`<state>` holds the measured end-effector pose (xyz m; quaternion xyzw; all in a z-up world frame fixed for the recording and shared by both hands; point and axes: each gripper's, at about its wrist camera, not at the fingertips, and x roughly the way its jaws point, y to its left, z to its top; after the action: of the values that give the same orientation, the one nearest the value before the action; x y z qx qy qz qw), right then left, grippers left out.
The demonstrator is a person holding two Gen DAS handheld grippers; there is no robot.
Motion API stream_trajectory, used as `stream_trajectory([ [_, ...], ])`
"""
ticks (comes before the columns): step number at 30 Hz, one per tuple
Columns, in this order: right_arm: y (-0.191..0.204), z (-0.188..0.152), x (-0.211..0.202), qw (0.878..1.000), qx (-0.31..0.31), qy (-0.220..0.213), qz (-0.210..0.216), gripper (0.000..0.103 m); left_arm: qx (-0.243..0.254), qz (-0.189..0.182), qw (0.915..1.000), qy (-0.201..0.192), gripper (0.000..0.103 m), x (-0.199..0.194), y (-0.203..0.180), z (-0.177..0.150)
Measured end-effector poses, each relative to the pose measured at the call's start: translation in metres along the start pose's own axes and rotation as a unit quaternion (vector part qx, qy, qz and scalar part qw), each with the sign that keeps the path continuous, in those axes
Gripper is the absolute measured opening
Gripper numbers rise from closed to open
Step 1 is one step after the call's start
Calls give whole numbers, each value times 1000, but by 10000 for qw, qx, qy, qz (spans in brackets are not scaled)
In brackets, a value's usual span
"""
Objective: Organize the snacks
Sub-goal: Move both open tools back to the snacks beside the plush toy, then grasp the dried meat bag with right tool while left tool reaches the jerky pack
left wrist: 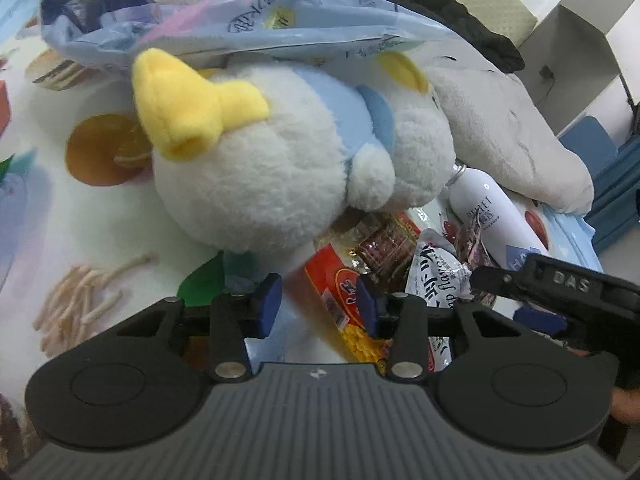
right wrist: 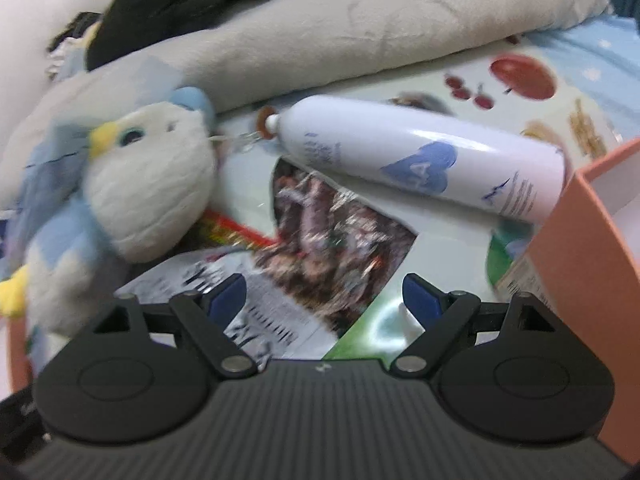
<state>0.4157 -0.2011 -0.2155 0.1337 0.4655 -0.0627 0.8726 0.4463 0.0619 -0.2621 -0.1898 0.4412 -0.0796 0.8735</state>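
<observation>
Both grippers share one build: a ribbed dark grey body with two round black discs, black linkage arms on silver pivot pins, and blue pads on the fingers (left wrist: 267,300). The right gripper (left wrist: 520,296) carries raised "DAS" lettering.

right gripper (right wrist: 324,300) hanging wide open over a blurry snack packet (right wrist: 332,236), white spray bottle (right wrist: 420,160) lying beside a plush bird (right wrist: 148,192)

Soft even indoor light; fisheye bending at edges; right view motion-blurred; glare streak on spray can (right wrist: 424,160).
</observation>
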Motion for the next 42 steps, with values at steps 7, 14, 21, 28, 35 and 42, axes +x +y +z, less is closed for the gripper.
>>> stream_trajectory([
  [7,0,0,20,10000,-95,16,0,87,-20,-213,9998,-12,46,14,-1,7],
  [14,3,-1,35,9980,-476,31,412,89,250,-393,9989,18,45,23,-16,0],
  [21,14,-12,31,9937,-939,-247,555,68,217,-432,9988,23,7,27,-25,-17],
  [28,12,-17,21,9923,-955,-302,731,49,24,-548,9985,-35,4,22,-25,-34],
  [35,3,-29,3,9905,-1023,-381,832,30,50,-583,9982,-110,2,2,-29,-49],
  [42,-3,-48,-15,9887,-1139,-409,882,27,92,-496,9987,-112,2,-23,-27,-68],
])
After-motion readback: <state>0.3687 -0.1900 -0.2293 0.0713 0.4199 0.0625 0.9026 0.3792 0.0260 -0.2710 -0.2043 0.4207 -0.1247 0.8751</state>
